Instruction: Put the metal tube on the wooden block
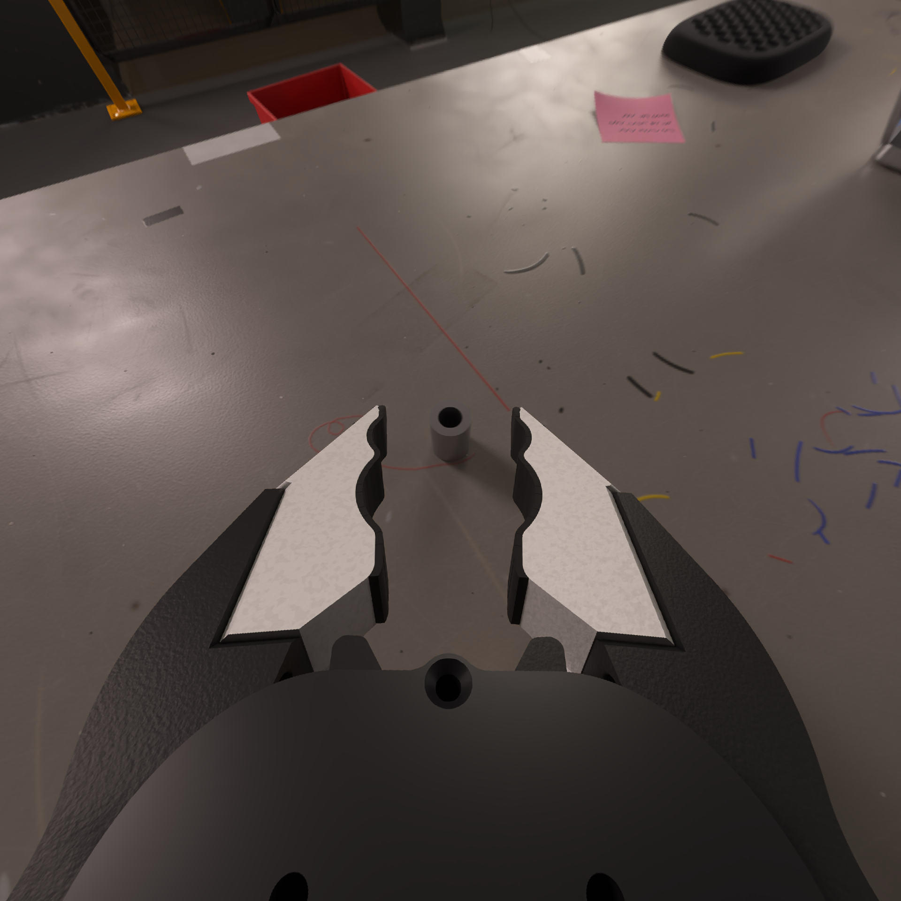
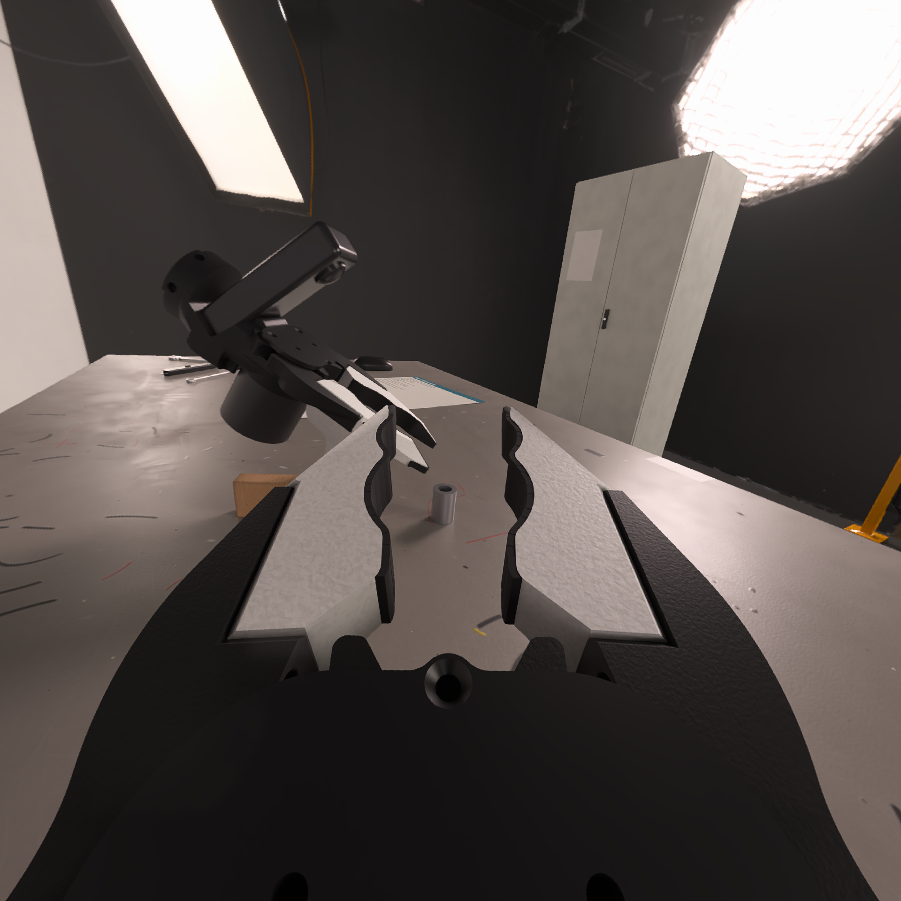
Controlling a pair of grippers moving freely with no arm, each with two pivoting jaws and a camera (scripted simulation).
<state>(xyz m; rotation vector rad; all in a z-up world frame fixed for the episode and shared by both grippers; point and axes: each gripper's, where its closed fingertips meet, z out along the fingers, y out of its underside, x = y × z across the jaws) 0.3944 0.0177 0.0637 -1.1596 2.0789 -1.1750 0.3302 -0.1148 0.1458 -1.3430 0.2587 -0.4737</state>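
A short grey metal tube point(image 1: 450, 434) stands upright on the grey table, its hole facing up. My left gripper point(image 1: 448, 414) is open, tilted down, with the tube between and just beyond its fingertips, untouched. In the right wrist view the tube point(image 2: 443, 503) stands ahead, between the open fingers of my right gripper point(image 2: 446, 414), which is low over the table and empty. The left gripper point(image 2: 419, 451) shows there too, hovering above and left of the tube. The wooden block point(image 2: 256, 492) lies left of the tube, partly hidden behind my right gripper's left finger.
A pink paper note point(image 1: 637, 118) and a black studded pad point(image 1: 751, 39) lie far on the table. A red bin point(image 1: 312, 92) sits beyond the table edge. A black cylinder point(image 2: 263, 414), tools point(image 2: 190, 370), a paper sheet point(image 2: 429, 390) and a grey cabinet point(image 2: 638, 302) lie behind.
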